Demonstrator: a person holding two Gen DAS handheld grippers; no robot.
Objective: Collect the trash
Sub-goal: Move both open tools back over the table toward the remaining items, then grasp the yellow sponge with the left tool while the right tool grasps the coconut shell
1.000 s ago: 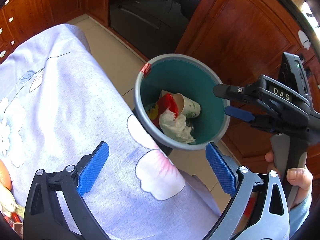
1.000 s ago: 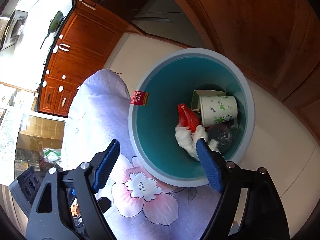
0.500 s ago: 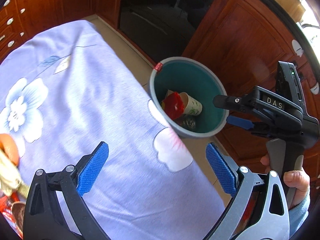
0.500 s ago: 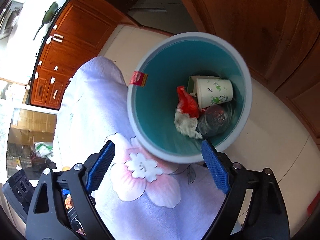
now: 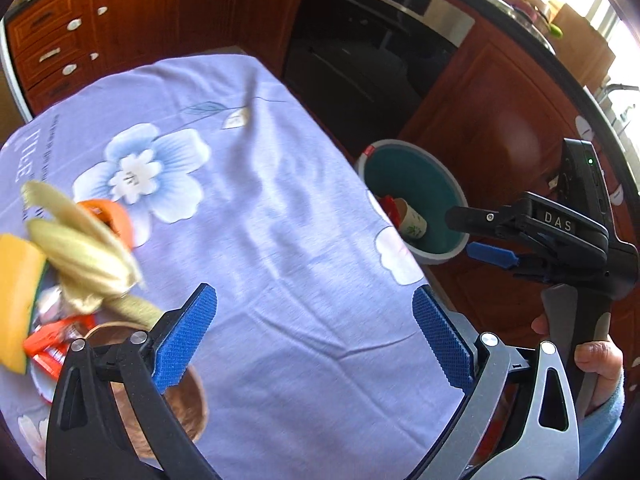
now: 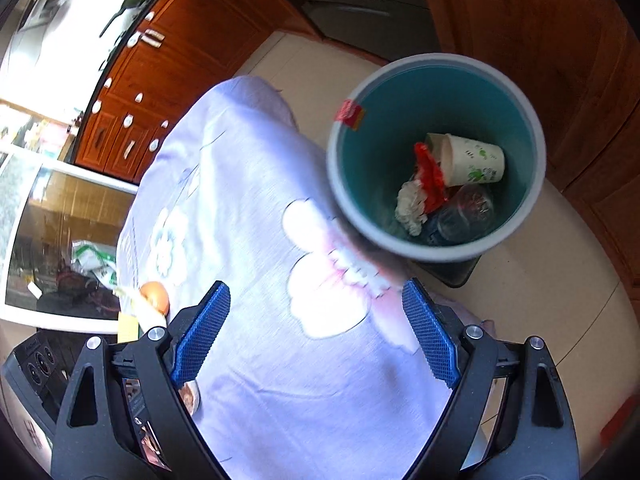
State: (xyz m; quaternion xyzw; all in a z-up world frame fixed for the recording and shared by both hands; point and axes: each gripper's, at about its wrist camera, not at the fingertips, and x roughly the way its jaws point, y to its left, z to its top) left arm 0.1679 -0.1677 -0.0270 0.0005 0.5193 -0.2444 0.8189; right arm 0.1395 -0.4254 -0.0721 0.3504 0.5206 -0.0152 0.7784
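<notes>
A teal bin with a grey rim (image 5: 452, 190) (image 6: 532, 128) stands on the floor past the table's far right corner. It holds a paper cup (image 6: 472, 160), a red wrapper (image 6: 430, 176), a white tissue (image 6: 408, 204) and a clear plastic cup (image 6: 464, 212). My left gripper (image 5: 316, 332) is open and empty above the lilac flowered tablecloth (image 5: 256, 200). My right gripper (image 6: 316, 332) is open and empty over the table edge, short of the bin; it also shows in the left wrist view (image 5: 484, 236). At the left lie corn husks (image 5: 80, 248), an orange peel (image 5: 112, 216), a yellow sponge (image 5: 16, 296), red wrappers (image 5: 48, 348) and a brown bowl (image 5: 180, 404).
Wooden cabinets (image 5: 120, 20) and a dark oven (image 5: 372, 40) stand behind the table. A wooden cabinet wall (image 6: 540, 20) rises just beyond the bin. A dark mat (image 6: 456, 272) lies under the bin on the tiled floor.
Both grippers have pulled back from the bin toward the table. The left wrist view has swung left, and the pile of husks, peel and wrappers has come into sight.
</notes>
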